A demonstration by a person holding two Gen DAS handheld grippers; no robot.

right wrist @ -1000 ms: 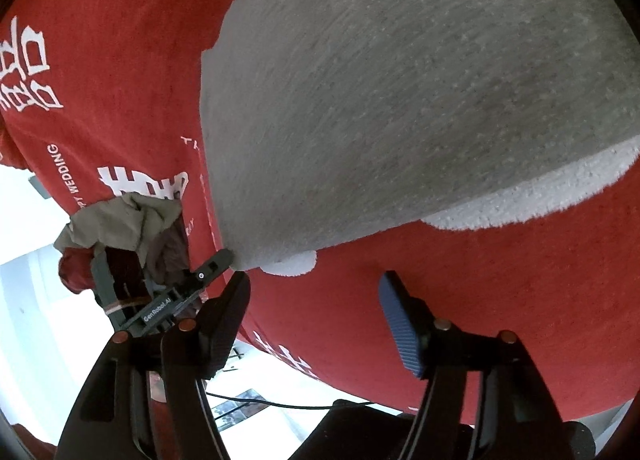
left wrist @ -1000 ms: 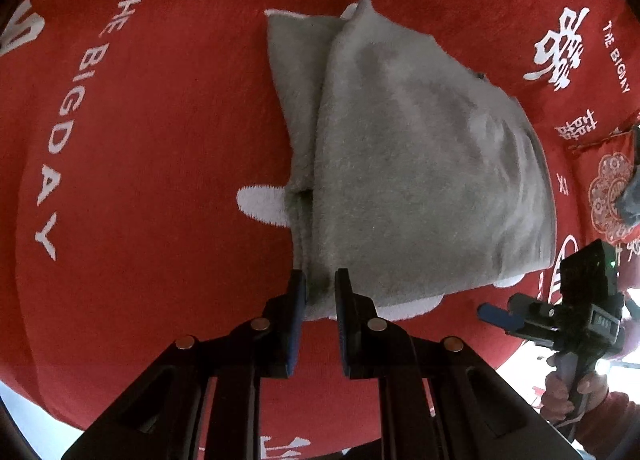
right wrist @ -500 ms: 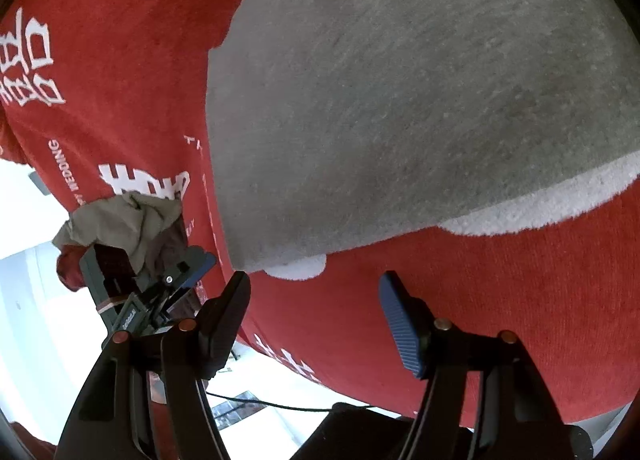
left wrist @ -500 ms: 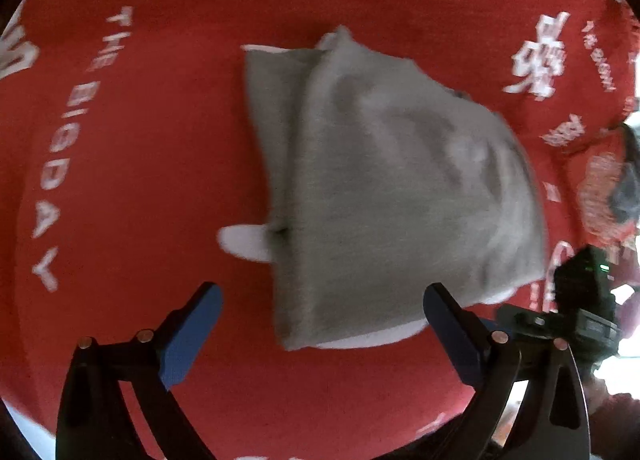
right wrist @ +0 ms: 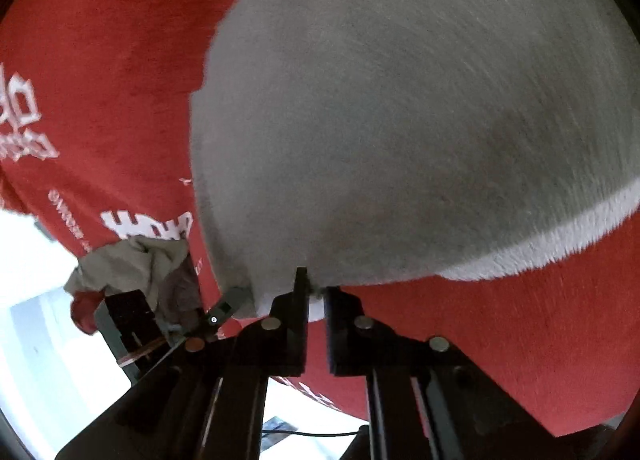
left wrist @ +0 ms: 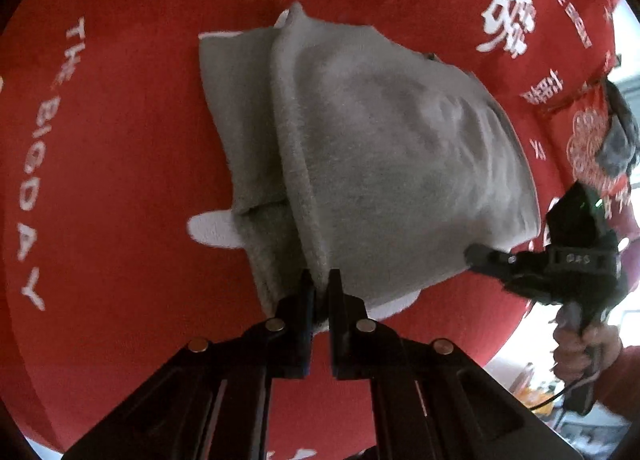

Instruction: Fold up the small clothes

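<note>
Grey cloth (left wrist: 392, 164), folded, lies flat on the red printed cover (left wrist: 120, 140) of the counter. Left claw (left wrist: 319, 292) pinched narrow on the cloth's near edge at the fold ridge. Right claw (right wrist: 316, 292) likewise closed tight on the cloth's near hem, beside a white trim band (right wrist: 540, 244). Crumpled clothes pile (right wrist: 132, 264) sits off at the counter's edge.

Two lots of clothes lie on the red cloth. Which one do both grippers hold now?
The flat, folded grey garment: the left gripper and right gripper pinch its near edge. The crumpled clothes pile at the cloth's edge is untouched.
</note>
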